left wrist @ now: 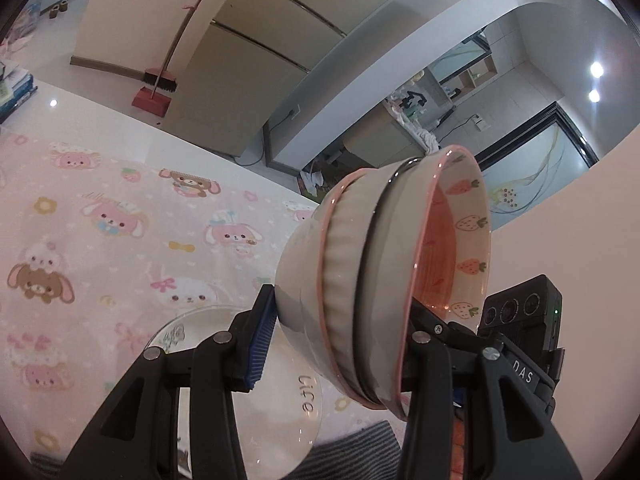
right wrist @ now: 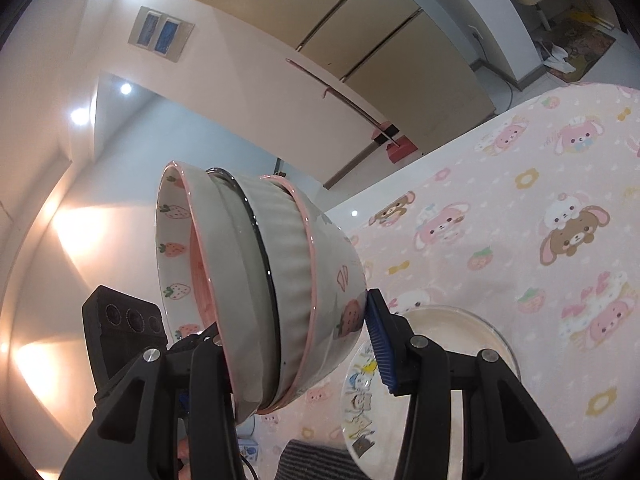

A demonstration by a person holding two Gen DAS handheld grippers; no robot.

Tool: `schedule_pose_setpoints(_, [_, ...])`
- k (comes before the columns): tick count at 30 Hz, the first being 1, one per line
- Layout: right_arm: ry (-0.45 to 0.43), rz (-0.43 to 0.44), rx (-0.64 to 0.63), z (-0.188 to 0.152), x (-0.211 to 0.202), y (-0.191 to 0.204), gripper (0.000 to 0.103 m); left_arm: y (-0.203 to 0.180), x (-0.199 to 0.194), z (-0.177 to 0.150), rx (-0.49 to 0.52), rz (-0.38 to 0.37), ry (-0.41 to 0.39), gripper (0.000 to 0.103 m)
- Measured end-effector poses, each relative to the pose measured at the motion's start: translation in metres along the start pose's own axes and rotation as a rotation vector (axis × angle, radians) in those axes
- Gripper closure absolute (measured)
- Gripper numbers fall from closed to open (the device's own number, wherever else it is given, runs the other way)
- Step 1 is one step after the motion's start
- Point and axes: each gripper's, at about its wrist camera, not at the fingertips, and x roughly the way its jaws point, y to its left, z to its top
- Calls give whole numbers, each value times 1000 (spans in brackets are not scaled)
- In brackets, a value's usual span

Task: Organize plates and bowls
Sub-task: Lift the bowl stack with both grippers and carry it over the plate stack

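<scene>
A stack of nested bowls [left wrist: 360, 276], grey outside with pink rims and strawberry prints inside, is held on its side in the air above the table. My left gripper [left wrist: 340, 344] is shut on the stack, one blue pad on its base, the other finger on the rim side. My right gripper [right wrist: 296, 348] is shut on the same bowl stack [right wrist: 280, 280] from the opposite side. A glass plate [left wrist: 276, 408] lies on the pink cartoon tablecloth [left wrist: 100, 220] below; it also shows in the right wrist view [right wrist: 460, 328].
A grey striped mat [left wrist: 360, 448] lies at the table's near edge. A small printed plate [right wrist: 360, 400] lies beside the glass one. A red dustpan and broom [left wrist: 154, 96] lean against beige cabinets [left wrist: 248, 60] beyond the table.
</scene>
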Motion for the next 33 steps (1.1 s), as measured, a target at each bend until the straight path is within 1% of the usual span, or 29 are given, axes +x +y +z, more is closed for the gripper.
schedule_pose_setpoints(4, [14,-3,0,-19,-6,6,55,1,-14,-15,0,5,3,59])
schedule_pose_setpoints(13, [51,-15,12,-54,-6,-1,55,16,-26,-50,2,9,18,59])
schedule_pose_setpoints(22, [92,-33,33,-75,9,-19,55,38,-20,-69,-23,22,43,59])
schedule_pose_setpoints(25, [104,-46,32,-79,15,-23,55,47,-17,-74,-38,20,47,59])
schedule_pose_setpoints(29, [127,-68,41,-84,24,-32,55,59,-8,-79,-61,15,71,59])
schedule_pose_setpoints(33, [142,-65,61,-85,30,-41,55,63,-2,-82,-53,29,89,59])
